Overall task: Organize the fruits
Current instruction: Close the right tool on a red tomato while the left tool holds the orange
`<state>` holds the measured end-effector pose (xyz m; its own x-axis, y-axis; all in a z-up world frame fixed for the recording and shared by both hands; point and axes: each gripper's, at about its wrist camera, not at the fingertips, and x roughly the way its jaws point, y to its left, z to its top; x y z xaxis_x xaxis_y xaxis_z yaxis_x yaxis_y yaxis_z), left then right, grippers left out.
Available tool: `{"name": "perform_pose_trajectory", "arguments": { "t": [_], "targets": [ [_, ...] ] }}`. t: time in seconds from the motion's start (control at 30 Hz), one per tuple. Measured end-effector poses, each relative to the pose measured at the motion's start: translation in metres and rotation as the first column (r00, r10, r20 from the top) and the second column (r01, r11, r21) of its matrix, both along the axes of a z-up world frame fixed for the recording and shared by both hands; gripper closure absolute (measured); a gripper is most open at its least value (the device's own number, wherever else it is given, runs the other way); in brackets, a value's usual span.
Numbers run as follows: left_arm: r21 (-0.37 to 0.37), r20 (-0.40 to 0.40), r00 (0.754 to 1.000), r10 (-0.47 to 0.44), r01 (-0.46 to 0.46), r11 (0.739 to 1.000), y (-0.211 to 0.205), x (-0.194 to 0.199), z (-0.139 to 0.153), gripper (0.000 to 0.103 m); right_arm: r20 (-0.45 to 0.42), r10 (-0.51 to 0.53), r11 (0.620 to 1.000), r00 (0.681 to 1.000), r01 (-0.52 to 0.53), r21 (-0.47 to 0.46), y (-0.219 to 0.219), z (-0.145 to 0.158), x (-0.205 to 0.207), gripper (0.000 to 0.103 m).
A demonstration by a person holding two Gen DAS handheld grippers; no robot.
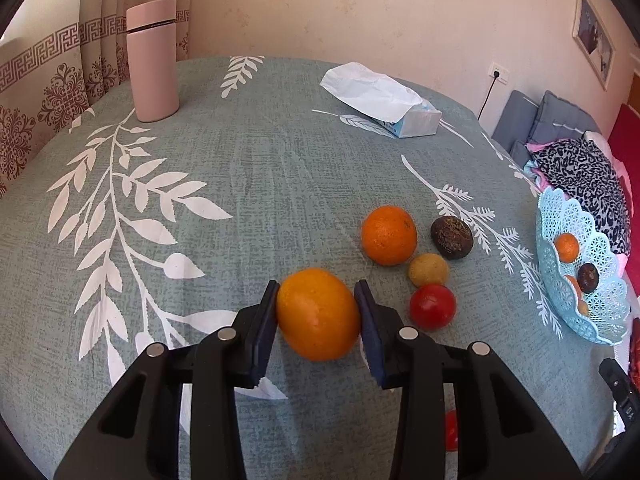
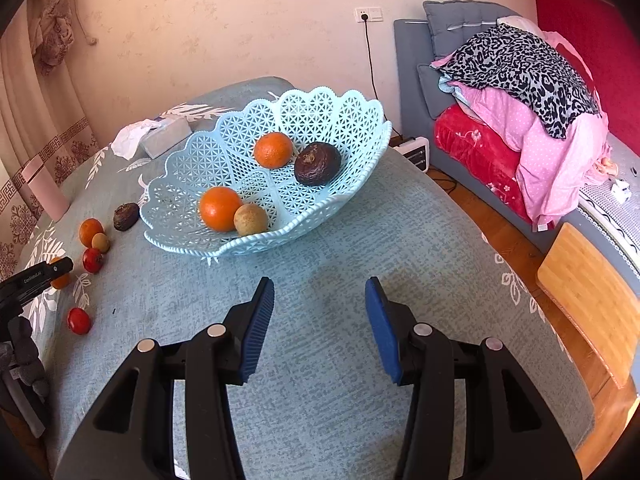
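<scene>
My left gripper (image 1: 318,292) is shut on a large orange (image 1: 318,314), with both dark pads pressed against its sides just above the leaf-print tablecloth. To its right lie a second orange (image 1: 389,235), a dark wrinkled fruit (image 1: 452,237), a small tan fruit (image 1: 428,270) and a red fruit (image 1: 433,306). Another red fruit (image 2: 79,321) lies apart, nearer me. The light blue lattice basket (image 2: 280,232) holds two oranges (image 2: 273,150), a dark fruit (image 2: 317,163) and a tan fruit (image 2: 251,220). My right gripper (image 2: 320,292) hangs open over bare cloth in front of the basket.
A pink flask (image 1: 153,60) stands at the table's far left and a tissue pack (image 1: 384,98) lies at the back. Right of the table are a bed piled with bedding (image 2: 520,92), a wooden board (image 2: 588,296) and wooden floor.
</scene>
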<state>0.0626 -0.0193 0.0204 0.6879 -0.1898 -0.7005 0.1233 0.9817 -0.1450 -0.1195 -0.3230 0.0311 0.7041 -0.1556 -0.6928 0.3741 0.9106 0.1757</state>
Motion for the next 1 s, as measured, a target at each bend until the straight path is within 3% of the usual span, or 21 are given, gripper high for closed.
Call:
{"name": "perform_pose_trajectory", "arguments": {
  "t": [0.27, 0.6, 1.0],
  "targets": [
    [0.017, 0.078, 0.996, 0.053, -0.055, 0.998, 0.007, -0.011, 0.01, 0.065, 0.015, 0.172, 0.985, 0.985, -0.172, -0.011, 0.052, 0.021, 0.024, 0.054],
    [-0.007, 0.07, 0.992, 0.106, -0.106, 0.994, 0.017, -0.012, 0.009, 0.065, -0.01, 0.388, 0.92, 0.922, -0.386, 0.068, 0.119, 0.027, 0.088, 0.054],
    [0.002, 0.046, 0.991, 0.128, -0.128, 0.992, 0.02, -0.011, 0.005, 0.065, -0.05, 0.515, 0.857, 0.856, -0.515, 0.029, 0.176, 0.022, 0.138, 0.054]
  ]
}}
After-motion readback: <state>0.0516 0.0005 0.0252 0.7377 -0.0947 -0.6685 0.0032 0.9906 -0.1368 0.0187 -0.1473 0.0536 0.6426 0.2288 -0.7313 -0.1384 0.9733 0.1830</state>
